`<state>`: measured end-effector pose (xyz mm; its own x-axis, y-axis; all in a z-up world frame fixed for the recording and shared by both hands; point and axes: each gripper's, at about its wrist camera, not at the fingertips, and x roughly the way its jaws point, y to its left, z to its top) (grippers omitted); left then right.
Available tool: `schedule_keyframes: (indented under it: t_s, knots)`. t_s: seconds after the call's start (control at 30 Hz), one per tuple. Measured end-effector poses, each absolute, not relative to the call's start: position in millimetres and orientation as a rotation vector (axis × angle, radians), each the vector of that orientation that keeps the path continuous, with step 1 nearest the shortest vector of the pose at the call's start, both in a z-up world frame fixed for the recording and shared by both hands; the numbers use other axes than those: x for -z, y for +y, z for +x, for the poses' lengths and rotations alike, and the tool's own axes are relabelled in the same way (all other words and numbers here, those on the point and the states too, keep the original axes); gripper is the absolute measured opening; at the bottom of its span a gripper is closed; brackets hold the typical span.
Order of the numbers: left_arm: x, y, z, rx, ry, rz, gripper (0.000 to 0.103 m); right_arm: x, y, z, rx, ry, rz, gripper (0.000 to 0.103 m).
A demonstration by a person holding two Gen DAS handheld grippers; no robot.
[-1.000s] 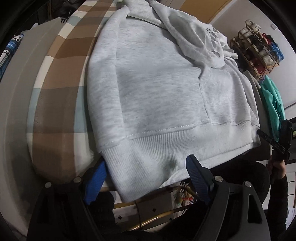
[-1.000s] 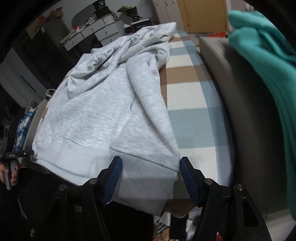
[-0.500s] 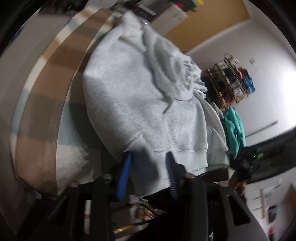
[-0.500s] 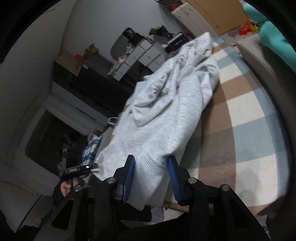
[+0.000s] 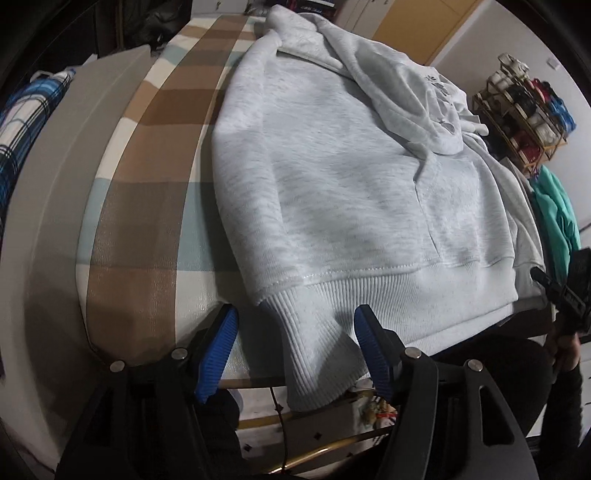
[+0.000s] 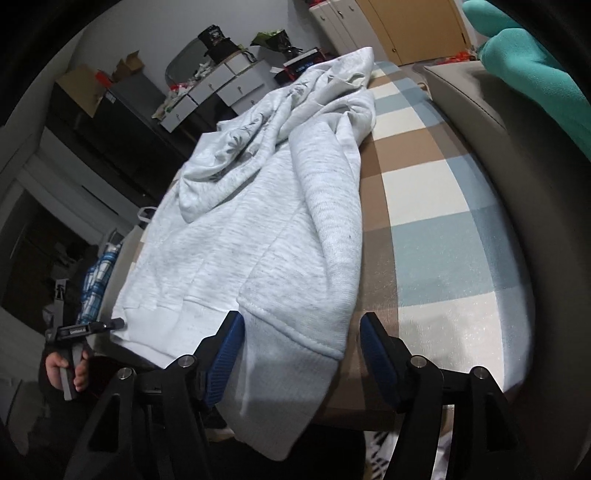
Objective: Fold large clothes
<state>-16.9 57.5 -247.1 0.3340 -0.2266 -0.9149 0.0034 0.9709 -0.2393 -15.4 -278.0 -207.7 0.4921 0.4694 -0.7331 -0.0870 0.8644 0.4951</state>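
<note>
A white wall [image 6: 122, 33] backs a low white drawer unit [image 6: 221, 86] cluttered on top, beside tan wooden cupboard doors [image 6: 421, 26]. A brass-coloured wire shelf rack [image 5: 524, 107] holds what may be shoes.

Can't read any text here tbh, the print on the grey hoodie [image 6: 258, 129] is just a pattern, no letters.

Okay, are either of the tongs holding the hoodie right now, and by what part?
No. Both tongs, left and right, have just reopened and straddle the hoodie's ribbed hem corners without gripping.
</note>
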Motion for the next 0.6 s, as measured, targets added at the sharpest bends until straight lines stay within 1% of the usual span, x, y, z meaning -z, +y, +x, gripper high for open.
schedule_keyframes:
  t_s: [0.07,0.1,0.13,0.17,0.2,0.23,0.3,0.4,0.53,0.6]
  knots:
    - [248,58,-18,0.142,1.21,-0.198,0.026,208,-276,-14,-0.342,1.024,0.419,0.041]
    - [251,61,-17,0.151,1.221,-0.22,0.009,204,-274,-15,-0.31,1.022,0.396,0.038]
    - [251,63,-17,0.165,1.217,-0.244,0.007,201,-273,-15,-0.293,1.015,0.383,0.031]
    - [251,62,-17,0.17,1.211,-0.247,0.005,195,-272,-17,-0.282,1.0,0.37,0.027]
    - [248,63,-18,0.168,1.198,-0.239,0.005,187,-270,-18,-0.279,0.98,0.354,0.025]
    - [246,61,-19,0.167,1.19,-0.222,0.005,177,-267,-21,-0.267,0.958,0.325,0.021]
    - [240,60,-24,0.145,1.169,-0.162,0.005,163,-266,-26,-0.23,0.923,0.264,0.02]
    - [244,62,-25,0.116,1.169,-0.094,0.005,160,-268,-24,-0.158,0.952,0.183,0.019]
    - [247,67,-23,0.109,1.185,-0.123,0.005,187,-263,-20,-0.093,1.051,0.051,0.019]
    - [243,68,-23,0.147,1.18,-0.167,0.005,193,-258,-22,-0.085,1.059,0.015,0.02]
